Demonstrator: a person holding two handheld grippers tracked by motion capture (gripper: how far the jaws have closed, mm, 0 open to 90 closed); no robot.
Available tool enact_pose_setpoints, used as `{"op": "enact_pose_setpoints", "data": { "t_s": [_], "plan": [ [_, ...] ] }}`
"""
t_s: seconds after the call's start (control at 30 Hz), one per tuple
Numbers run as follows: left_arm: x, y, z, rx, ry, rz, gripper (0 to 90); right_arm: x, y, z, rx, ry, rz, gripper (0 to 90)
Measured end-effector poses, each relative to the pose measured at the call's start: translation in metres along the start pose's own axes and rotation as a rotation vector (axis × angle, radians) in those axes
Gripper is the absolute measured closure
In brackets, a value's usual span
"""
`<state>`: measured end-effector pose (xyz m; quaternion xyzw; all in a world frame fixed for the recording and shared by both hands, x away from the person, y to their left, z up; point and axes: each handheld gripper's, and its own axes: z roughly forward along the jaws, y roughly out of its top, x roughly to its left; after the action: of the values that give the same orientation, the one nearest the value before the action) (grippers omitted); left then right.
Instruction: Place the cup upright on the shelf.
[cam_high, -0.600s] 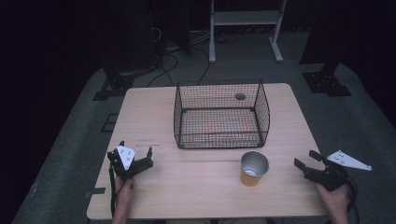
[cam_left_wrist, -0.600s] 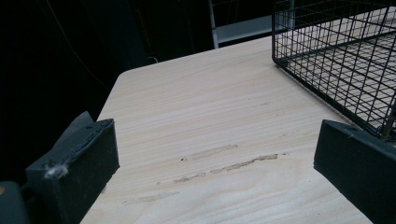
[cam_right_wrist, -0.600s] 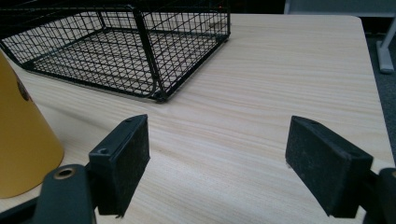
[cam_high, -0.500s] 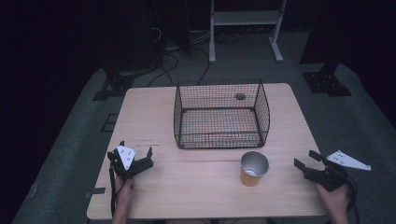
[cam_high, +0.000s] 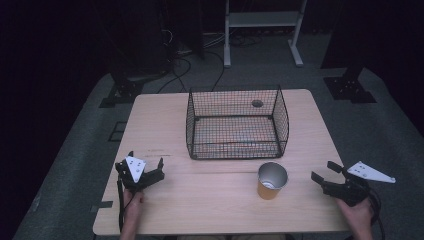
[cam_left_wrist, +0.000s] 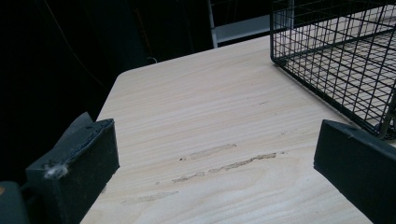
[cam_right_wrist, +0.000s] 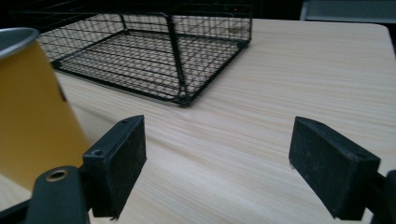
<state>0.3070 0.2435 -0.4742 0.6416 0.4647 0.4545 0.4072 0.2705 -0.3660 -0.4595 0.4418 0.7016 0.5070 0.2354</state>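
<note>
My right gripper (cam_high: 329, 176) rests with jaws apart and empty, near the yellow paper cup with a silver inside (cam_high: 272, 180) on the pale wooden counter (cam_high: 210, 200). My left gripper (cam_high: 145, 169) is likewise released. The black wire basket (cam_high: 235, 125) stands behind the cup.

From my seat, the table (cam_high: 220, 200) looks like pale wood, matt, with fine grain and a few scuffed streaks. The basket (cam_high: 235, 125) is thin black wire. The cup (cam_high: 272, 181) has a yellow matt wall (shiny metal-looking rim). The 2 right gripper (cam_right_wrist: 217, 163) pads look black, rough foam.
</note>
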Motion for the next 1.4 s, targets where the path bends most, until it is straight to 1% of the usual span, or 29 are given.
{"op": "enact_pose_setpoints", "data": {
  "t_s": [0.4,0.7,1.17,1.4],
  "plan": [
    [0.0,0.0,0.0,0.002,0.003,0.001,0.0,0.018,0.0,-0.01,0.005,0.083,-0.024,13.9],
    [-0.001,0.0,0.0,0.003,0.004,0.004,0.0,0.038,0.0,-0.016,0.016,0.128,-0.075,13.3],
    [-0.001,0.0,0.0,0.003,0.004,0.004,0.0,0.065,0.006,-0.013,0.032,0.195,-0.147,12.3],
    [-0.001,0.0,0.0,0.004,0.004,0.005,0.0,0.077,0.009,-0.01,0.042,0.223,-0.182,9.1]
  ]
}}
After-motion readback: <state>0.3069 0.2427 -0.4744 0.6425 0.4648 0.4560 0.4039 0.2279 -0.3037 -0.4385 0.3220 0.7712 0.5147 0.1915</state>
